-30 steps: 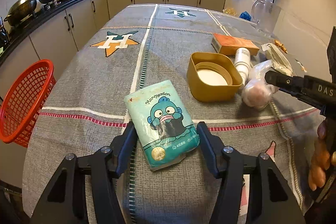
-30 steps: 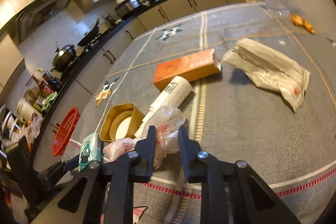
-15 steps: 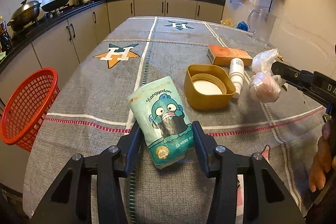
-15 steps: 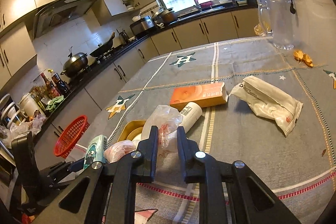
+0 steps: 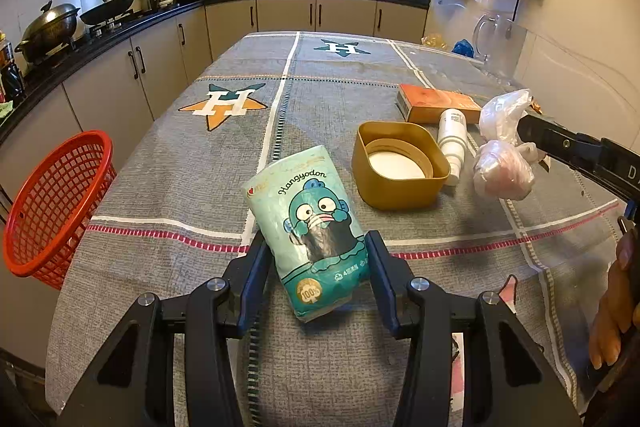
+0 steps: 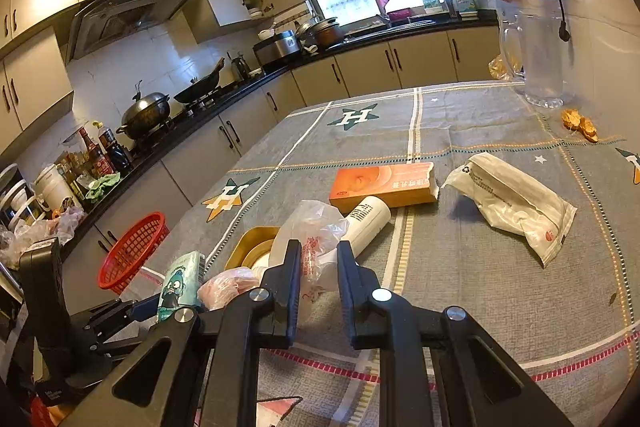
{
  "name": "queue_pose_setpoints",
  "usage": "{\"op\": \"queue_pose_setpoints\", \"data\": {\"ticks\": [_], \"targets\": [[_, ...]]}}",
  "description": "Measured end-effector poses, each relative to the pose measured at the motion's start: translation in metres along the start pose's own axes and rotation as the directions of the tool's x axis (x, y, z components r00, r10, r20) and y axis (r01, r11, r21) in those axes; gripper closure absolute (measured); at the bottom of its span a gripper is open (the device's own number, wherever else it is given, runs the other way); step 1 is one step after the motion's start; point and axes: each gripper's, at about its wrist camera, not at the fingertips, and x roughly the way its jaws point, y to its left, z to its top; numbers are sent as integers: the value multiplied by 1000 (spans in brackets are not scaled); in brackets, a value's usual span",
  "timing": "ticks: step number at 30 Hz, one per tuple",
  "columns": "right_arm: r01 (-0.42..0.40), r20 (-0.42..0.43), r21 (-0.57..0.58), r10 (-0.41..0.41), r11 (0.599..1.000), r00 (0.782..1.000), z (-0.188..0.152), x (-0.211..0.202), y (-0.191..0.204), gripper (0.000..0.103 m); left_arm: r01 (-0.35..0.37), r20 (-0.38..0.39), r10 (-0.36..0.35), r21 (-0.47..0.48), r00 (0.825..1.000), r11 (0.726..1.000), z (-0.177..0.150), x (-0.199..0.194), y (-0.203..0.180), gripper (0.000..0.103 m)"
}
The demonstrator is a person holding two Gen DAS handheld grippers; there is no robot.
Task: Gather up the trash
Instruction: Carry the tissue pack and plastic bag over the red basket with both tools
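Tissue pack (image 5: 310,227) lifted, left tongs (image 5: 316,263) clamped; right tongs (image 6: 318,267) pinch plastic bag (image 6: 316,239); white wrapper (image 6: 516,203) right-view only.

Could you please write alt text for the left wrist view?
The left gripper grips a teal cartoon packet over a grey tablecloth; at right, the right gripper holds a clear plastic bag. A red basket hangs off the table's left edge.
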Motion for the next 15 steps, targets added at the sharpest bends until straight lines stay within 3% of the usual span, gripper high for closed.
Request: {"op": "queue_pose_setpoints", "data": {"ticks": [15], "targets": [[-2,-2,-1,2,1000,1000,-1,0,0,84,-4,3,4,-1,1000,1000,0,0,1,57]]}}
